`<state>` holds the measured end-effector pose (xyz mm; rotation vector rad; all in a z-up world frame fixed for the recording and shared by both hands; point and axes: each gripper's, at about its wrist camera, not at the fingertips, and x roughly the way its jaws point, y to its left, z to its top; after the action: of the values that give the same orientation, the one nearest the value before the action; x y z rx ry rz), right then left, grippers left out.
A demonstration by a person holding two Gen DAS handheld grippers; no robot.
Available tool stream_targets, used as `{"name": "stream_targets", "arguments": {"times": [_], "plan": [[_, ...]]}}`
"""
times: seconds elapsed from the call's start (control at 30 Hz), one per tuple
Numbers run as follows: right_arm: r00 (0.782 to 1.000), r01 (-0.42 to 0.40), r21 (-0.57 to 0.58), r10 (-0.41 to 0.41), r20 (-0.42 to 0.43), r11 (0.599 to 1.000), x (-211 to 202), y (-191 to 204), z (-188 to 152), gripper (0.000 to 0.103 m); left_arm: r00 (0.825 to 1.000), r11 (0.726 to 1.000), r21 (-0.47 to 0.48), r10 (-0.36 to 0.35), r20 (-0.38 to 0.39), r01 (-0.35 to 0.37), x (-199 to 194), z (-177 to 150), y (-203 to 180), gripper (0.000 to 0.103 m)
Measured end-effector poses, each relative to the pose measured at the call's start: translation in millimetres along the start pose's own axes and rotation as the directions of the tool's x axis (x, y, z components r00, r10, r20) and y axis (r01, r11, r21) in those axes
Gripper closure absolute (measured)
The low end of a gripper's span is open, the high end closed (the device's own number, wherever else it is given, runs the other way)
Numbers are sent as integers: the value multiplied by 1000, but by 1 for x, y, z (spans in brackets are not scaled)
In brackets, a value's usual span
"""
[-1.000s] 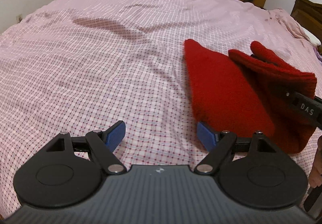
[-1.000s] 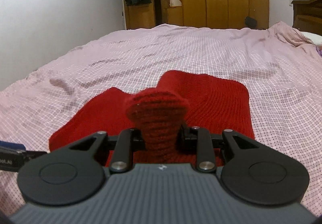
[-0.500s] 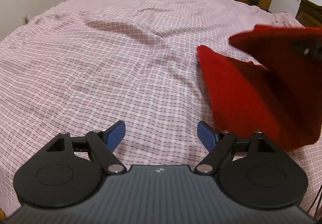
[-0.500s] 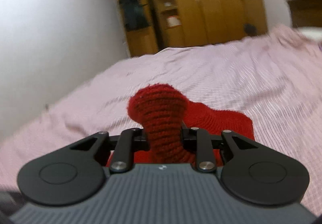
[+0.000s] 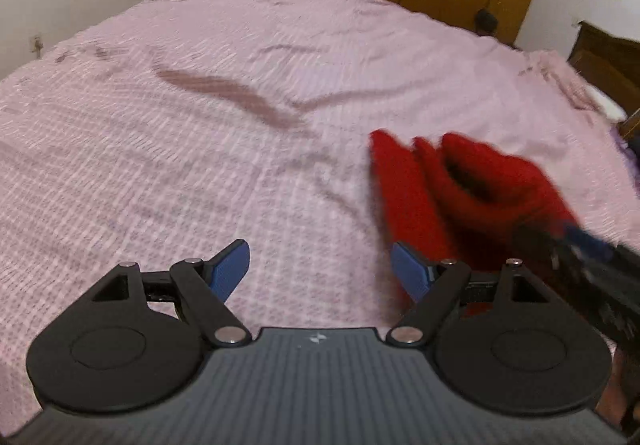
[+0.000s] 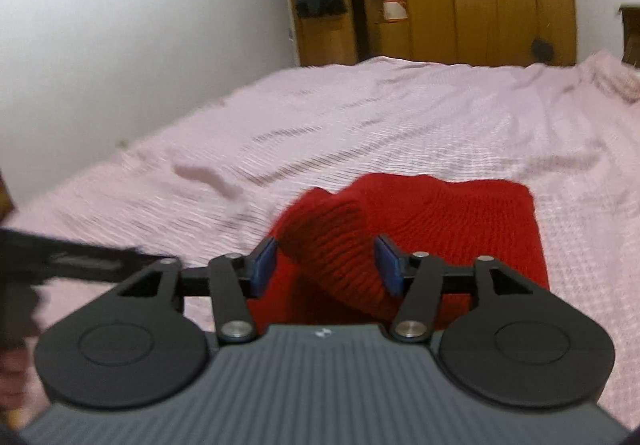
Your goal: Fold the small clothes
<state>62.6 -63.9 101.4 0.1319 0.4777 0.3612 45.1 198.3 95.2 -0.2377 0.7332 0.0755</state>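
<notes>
Now both tools released, left tool (image 5: 320, 265) over bedspread (image 5: 200, 165), right tool (image 6: 326, 265) seemingly straddling red knit (image 6: 440, 213).

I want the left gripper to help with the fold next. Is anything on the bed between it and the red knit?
Nothing visible. The left gripper is open over bare bedspread, and the red knit lies just beyond its right finger. The right gripper, open around a fold, is at the knit's far side.
</notes>
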Motion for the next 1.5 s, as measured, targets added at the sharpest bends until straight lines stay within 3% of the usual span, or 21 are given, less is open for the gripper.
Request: {"name": "stream_targets", "arguments": {"times": [0.17,0.37,0.6,0.7,0.8,0.93,1.13,1.23,1.3,1.4,1.5], "plan": [[999,-18,98,15,37,995,-31,-26,4,47,994,994,-14,-109,-5,108,0,21,-20,19],[989,53,233,-84,126,971,-49,-70,1,46,981,981,-10,-192,-16,192,15,53,-58,19],[970,184,362,-227,81,914,-35,-122,-15,46,962,969,-22,-245,-118,244,64,71,-97,19],[970,182,424,-233,70,887,-32,-141,-23,45,956,970,-30,-242,-165,241,85,71,-102,19],[969,204,417,-244,43,885,-21,-150,-26,45,952,970,-57,-243,-187,236,100,69,-103,19],[965,236,411,-263,7,880,-7,-158,-27,45,928,948,-133,-313,-204,290,114,68,-102,19],[950,308,414,-297,-93,856,26,-175,-31,45,912,930,-168,-356,-202,326,125,68,-106,19],[959,283,430,-268,-95,858,38,-180,-38,46,904,924,-159,-375,-206,348,132,65,-110,20],[964,261,434,-252,-80,862,39,-183,-39,46,901,920,-135,-388,-193,367,132,61,-113,23],[976,215,432,-209,-62,876,39,-184,-39,53,903,915,-92,-404,-149,394,125,55,-116,46],[987,160,402,-159,-38,902,35,-176,-31,70,894,897,-98,-439,-91,430,110,52,-111,58]]}}
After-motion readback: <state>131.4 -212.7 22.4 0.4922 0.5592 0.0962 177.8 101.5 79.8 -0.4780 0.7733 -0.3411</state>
